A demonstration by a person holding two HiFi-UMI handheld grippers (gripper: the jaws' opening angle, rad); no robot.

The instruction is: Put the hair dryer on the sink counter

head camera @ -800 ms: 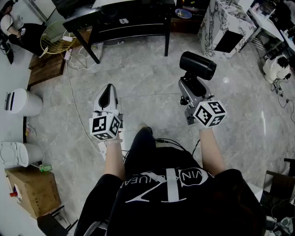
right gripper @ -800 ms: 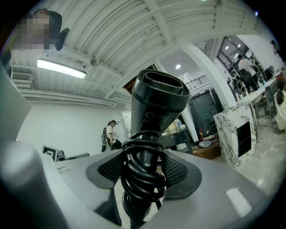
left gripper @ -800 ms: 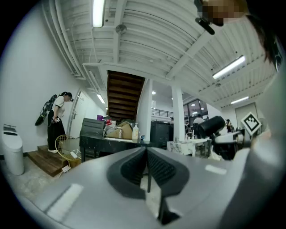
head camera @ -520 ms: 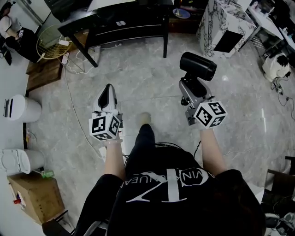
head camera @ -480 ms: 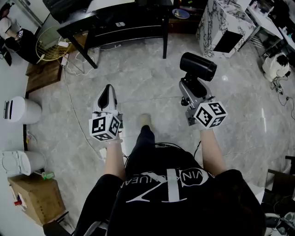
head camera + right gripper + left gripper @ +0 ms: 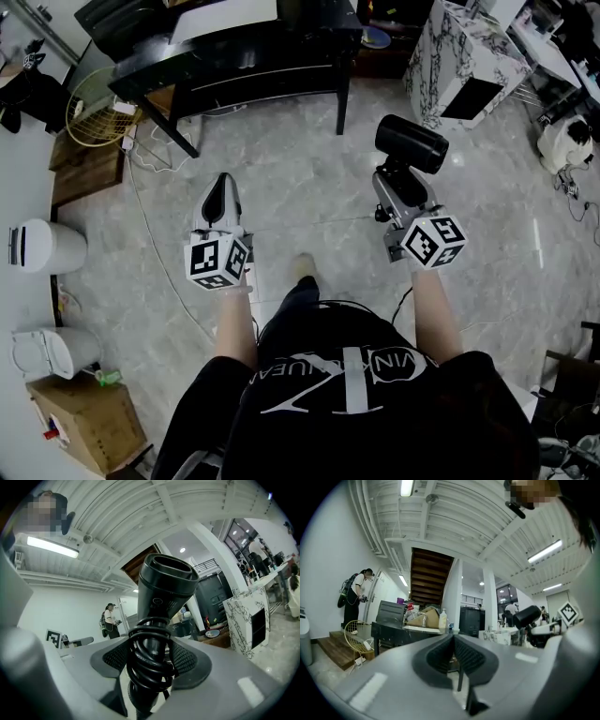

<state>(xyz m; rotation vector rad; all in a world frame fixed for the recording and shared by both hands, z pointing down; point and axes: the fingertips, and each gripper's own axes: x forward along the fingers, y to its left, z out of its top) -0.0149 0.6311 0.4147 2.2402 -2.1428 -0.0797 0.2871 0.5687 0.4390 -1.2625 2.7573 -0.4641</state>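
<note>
A black hair dryer (image 6: 412, 142) stands upright in my right gripper (image 6: 398, 180), nozzle head on top. In the right gripper view the dryer (image 6: 166, 588) fills the middle. Its handle, with the black cord (image 6: 149, 660) wound round it, sits between the ribbed pads (image 6: 185, 660), and my right gripper (image 6: 149, 667) is shut on it. My left gripper (image 6: 221, 187) is held out level at the left, its jaws meeting in a point. Seen from its own camera, the left gripper (image 6: 453, 641) is shut with nothing in it. Both hover above the grey marble floor (image 6: 300, 202).
A black table (image 6: 234, 47) stands ahead, a marble-patterned cabinet (image 6: 469, 56) to its right. At the left are a wire basket (image 6: 94, 108), two white bins (image 6: 47, 246), a cardboard box (image 6: 89, 422) and a floor cable (image 6: 141, 202). A person (image 6: 356, 595) stands far left.
The person has stepped forward: the table and the cabinet have come closer in the head view. Both grippers keep their pose, the right one still holding the dryer.
</note>
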